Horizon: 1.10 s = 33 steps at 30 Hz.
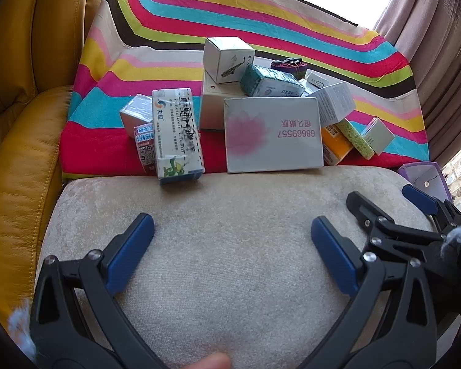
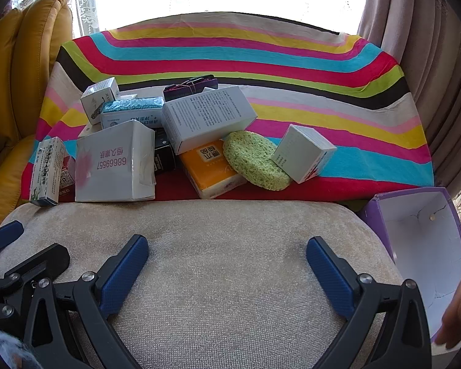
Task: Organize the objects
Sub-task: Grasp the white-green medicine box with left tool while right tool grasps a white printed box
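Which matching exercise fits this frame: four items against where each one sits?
Items:
1. green sponge
2. purple box
3. orange pack
4. yellow armchair

Places:
A. far left of the right wrist view
B. off the cushion's right edge, open and empty
C. between the orange pack and a small white box
D. under a tilted white box, left of the sponge

Pairs: 1-C, 2-B, 3-D, 4-A

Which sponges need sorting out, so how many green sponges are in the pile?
1: the round green sponge leans on the orange box, beside the small white box to its right. More may be hidden under the boxes.
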### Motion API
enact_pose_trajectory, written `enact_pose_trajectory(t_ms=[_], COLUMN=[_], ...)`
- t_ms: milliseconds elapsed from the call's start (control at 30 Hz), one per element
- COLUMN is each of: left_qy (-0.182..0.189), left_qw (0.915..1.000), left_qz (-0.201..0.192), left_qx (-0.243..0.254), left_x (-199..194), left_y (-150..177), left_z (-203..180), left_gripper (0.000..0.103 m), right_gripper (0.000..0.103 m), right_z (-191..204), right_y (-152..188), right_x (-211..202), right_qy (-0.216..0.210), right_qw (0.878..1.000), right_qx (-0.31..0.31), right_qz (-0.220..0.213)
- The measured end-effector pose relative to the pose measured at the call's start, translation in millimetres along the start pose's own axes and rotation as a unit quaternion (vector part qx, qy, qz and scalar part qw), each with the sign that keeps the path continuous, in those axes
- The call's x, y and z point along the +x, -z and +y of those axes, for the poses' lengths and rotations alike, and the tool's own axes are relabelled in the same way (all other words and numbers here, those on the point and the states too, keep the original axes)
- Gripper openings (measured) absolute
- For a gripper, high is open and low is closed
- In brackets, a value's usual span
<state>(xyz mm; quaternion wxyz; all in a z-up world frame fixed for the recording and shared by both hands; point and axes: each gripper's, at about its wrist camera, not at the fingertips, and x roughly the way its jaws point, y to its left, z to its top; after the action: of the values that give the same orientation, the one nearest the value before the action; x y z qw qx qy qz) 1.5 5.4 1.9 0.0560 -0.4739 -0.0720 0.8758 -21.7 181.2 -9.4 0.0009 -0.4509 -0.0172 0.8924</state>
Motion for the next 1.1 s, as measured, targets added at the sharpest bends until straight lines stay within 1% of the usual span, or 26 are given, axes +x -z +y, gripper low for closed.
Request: enact_pose_trajectory(t_ms=[100, 200, 300, 367, 400, 433, 467, 500, 600, 667, 700, 733, 767, 867, 900, 1000, 1067, 1100], left_qy=[0.006, 0.025, 0.021, 0.023, 0.019, 0.014, 0.011, 0.009, -0.006, -0.026, -0.038, -0.049, -0.057, -0.079, -0.085, -0.098, -0.100, -0.099], left_qw=[1.0000, 0.9993, 0.9984, 0.9972, 0.9967, 0.9965, 0.9962, 0.9960, 0.9963, 0.9965, 0.9965, 0.9963, 0.9961, 0.9953, 0.9949, 0.9934, 0.9926, 0.9923], left_qz=[0.003, -0.003, -0.014, -0.023, -0.024, -0.019, -0.011, -0.006, 0.011, 0.019, 0.020, 0.022, 0.022, -0.001, -0.008, -0.037, -0.055, -0.060], left_qx=[-0.003, -0.026, -0.051, -0.068, -0.074, -0.080, -0.086, -0.089, -0.084, -0.078, -0.072, -0.067, -0.064, -0.055, -0.054, -0.046, -0.043, -0.043], left_x=[0.2, -4.7, -11.6, -15.8, -15.5, -12.4, -8.2, -3.8, 11.5, 20.7, 24.2, 27.2, 29.0, 23.5, 21.7, 12.9, 7.0, 5.8], left_y=[-2.5, -7.7, -16.0, -23.9, -29.0, -34.7, -40.6, -44.9, -51.4, -52.7, -53.0, -51.9, -49.7, -43.2, -41.5, -37.1, -35.3, -35.1], left_z=[2.0, 10.9, 22.6, 32.3, 37.7, 42.8, 48.8, 51.1, 48.5, 43.3, 42.2, 40.1, 38.6, 35.9, 35.0, 31.9, 30.7, 30.7], left_gripper=[0.103, 0.103, 0.102, 0.098, 0.097, 0.094, 0.088, 0.085, 0.075, 0.061, 0.056, 0.047, 0.042, 0.042, 0.042, 0.042, 0.042, 0.042], right_gripper=[0.103, 0.103, 0.103, 0.103, 0.103, 0.103, 0.103, 0.103, 0.103, 0.103, 0.103, 0.103, 0.103, 0.103, 0.103, 0.103, 0.103, 0.103], right_z=[-0.4, -1.7, -2.7, 6.8, 9.0, 9.5, 8.0, 6.9, 7.4, 5.6, 5.8, 4.4, 3.8, -3.4, -8.5, -21.3, -29.5, -36.9], right_y=[-0.2, -0.2, -2.4, -5.2, -5.6, -5.0, -4.3, -3.9, -4.6, -5.2, -5.0, -5.1, -6.1, -13.9, -14.5, -12.8, -17.4, -20.4], right_x=[-0.2, -0.4, 0.8, 5.9, 5.3, 4.9, 6.5, 6.7, 6.8, 7.9, 7.4, 7.3, 6.8, 8.5, 7.3, -3.5, -14.1, -19.8], right_qy=[0.000, -0.001, -0.002, 0.024, 0.031, 0.033, 0.028, 0.026, 0.029, 0.027, 0.027, 0.024, 0.018, -0.017, -0.036, -0.073, -0.064, -0.058], right_qw=[1.000, 1.000, 1.000, 1.000, 0.999, 0.999, 0.999, 1.000, 0.999, 0.999, 1.000, 1.000, 1.000, 0.999, 0.998, 0.997, 0.998, 0.998], right_qx=[0.001, 0.004, 0.004, -0.015, -0.021, -0.021, -0.016, -0.015, -0.017, -0.015, -0.014, -0.012, -0.011, -0.022, -0.019, 0.000, 0.006, 0.020], right_qz=[0.001, 0.000, 0.003, 0.012, 0.010, 0.007, 0.007, 0.007, 0.007, 0.008, 0.008, 0.009, 0.012, 0.039, 0.037, 0.015, -0.007, -0.023])
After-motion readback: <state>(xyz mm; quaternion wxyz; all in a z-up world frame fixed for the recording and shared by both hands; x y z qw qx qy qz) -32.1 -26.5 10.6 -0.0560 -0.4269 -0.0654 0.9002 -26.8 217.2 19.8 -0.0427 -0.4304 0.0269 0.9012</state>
